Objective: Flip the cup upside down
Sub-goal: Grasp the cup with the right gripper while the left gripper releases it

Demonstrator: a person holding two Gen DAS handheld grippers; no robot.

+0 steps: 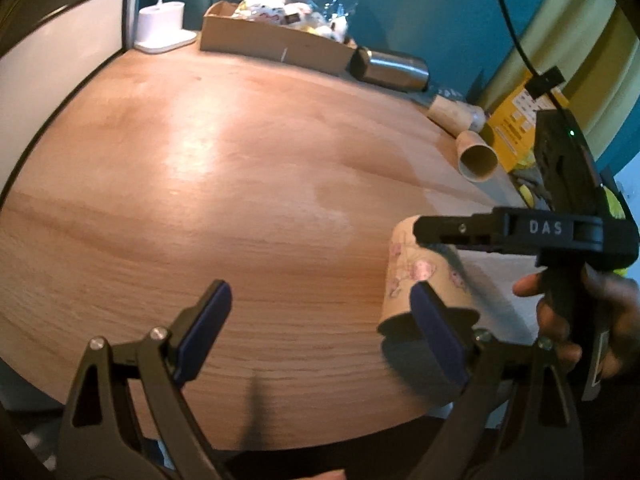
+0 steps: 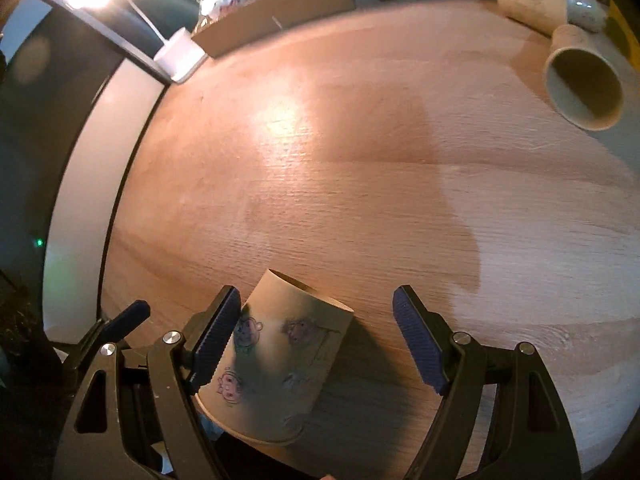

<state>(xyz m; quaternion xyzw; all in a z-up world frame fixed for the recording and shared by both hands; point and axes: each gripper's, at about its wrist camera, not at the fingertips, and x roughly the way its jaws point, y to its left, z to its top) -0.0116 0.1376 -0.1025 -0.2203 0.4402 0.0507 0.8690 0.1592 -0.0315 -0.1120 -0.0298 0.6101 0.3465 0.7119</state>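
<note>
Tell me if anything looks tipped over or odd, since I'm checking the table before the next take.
A plain paper cup lies on its side at the table's far right edge, mouth open toward the camera. The cartoon-printed cup stands rim-down between the right tongs, which are open.

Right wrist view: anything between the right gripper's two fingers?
Yes. The printed paper cup stands upside down on the wooden table between the right gripper's open jaws, close against the left finger; bare wood separates it from the right finger.

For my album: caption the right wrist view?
Open right gripper straddling an inverted cartoon-printed paper cup on a round wooden table.
</note>
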